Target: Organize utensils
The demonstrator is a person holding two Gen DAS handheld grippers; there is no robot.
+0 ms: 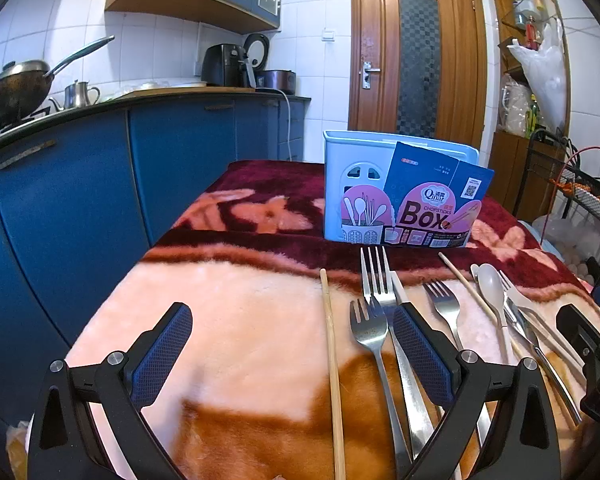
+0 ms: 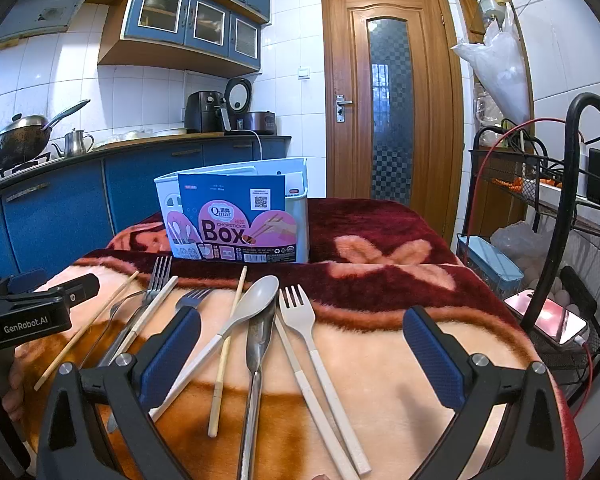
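— Jaws on both grippers? 
— Spread wide, gripping nothing: left gripper [image 1: 292, 354], right gripper [image 2: 302, 360].
— Where are the utensils? 
— Loose on the blanketed tabletop [image 2: 380, 360], short of the chopsticks box [image 2: 236, 216]. 
— Nearest target? 
— Right gripper: the steel spoon [image 2: 258, 344] lies between its jaws, long axis running toward the box.

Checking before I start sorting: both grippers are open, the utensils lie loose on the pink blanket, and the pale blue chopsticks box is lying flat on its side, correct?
Not quite: the pale blue plastic chopsticks box stands upright, as the right wrist view shows. Both the left gripper and right gripper are open, and the utensils lie loose on the pink blanket.
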